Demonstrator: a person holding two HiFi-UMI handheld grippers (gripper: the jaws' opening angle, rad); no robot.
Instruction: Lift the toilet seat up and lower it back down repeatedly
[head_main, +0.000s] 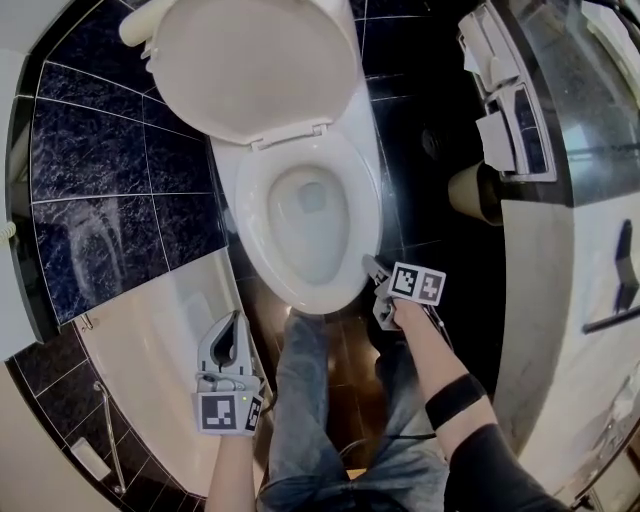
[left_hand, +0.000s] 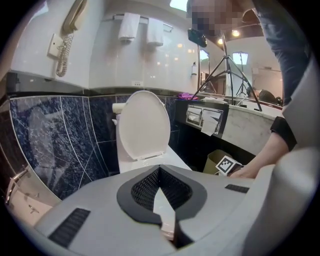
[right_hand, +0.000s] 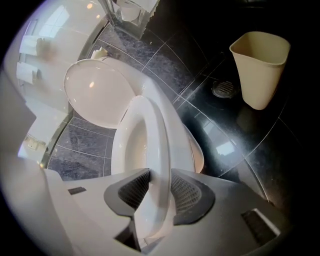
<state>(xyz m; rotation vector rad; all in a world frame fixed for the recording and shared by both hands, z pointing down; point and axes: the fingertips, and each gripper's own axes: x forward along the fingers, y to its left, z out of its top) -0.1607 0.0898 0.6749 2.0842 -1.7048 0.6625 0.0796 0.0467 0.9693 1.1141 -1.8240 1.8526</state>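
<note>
We are clamping the right gripper (right_hand: 160, 175) onto the front rim of the white toilet seat (head_main: 365, 212), which is lying low over the bowl (head_main: 310, 228) with its lid (head_main: 255, 60) raised. Our left gripper (left_hand: 160, 169) is hanging beside the toilet, jaws together, holding nothing.

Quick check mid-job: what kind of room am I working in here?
A bathroom, probably a hotel's: a toilet seat with its lid up, a wall phone near hanging towels, and a waste bin.
</note>
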